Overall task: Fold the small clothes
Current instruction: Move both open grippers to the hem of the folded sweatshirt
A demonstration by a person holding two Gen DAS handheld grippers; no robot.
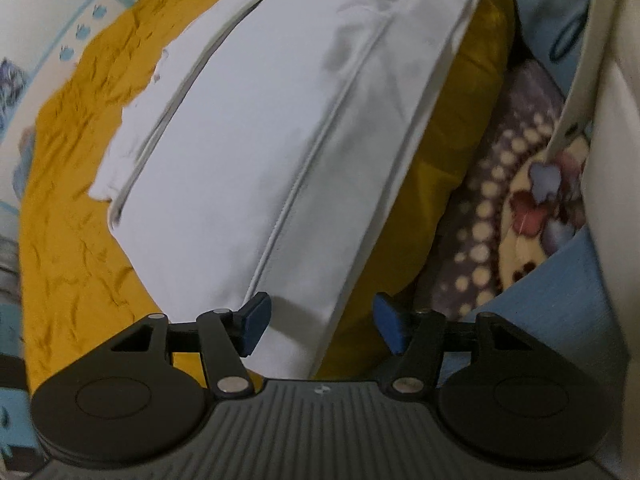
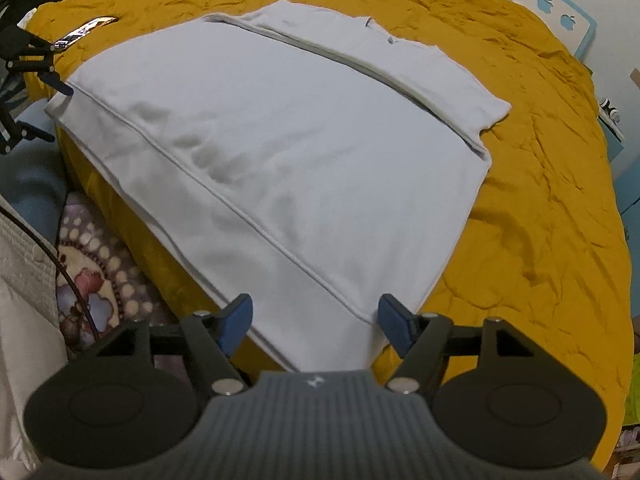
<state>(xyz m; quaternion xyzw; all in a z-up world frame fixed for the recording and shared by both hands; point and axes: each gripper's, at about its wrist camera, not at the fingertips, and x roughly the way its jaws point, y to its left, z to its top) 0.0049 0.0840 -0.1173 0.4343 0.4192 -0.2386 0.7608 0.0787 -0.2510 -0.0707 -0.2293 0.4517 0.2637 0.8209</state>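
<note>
A white garment (image 1: 280, 128) lies spread flat on the mustard-yellow bedspread (image 1: 72, 208), one side folded inward along a long seam. My left gripper (image 1: 320, 330) stands open over the garment's near corner by the bed edge; the corner lies between its blue pads (image 1: 254, 328) without being pinched. In the right wrist view the same white garment (image 2: 280, 152) fills the middle. My right gripper (image 2: 316, 326) is open above the garment's other near corner, cloth between the pads (image 2: 236, 324) but not squeezed. The left gripper (image 2: 40, 80) shows at the far left edge.
A dotted, patterned blanket (image 1: 516, 216) hangs below the bed's edge, beside blue cloth (image 1: 560, 280). A shiny strip-like object (image 2: 84, 30) lies on the yellow bedspread (image 2: 540, 200) at the far left. A pale blue panel with cut-out shapes (image 2: 548, 4) stands beyond the bed.
</note>
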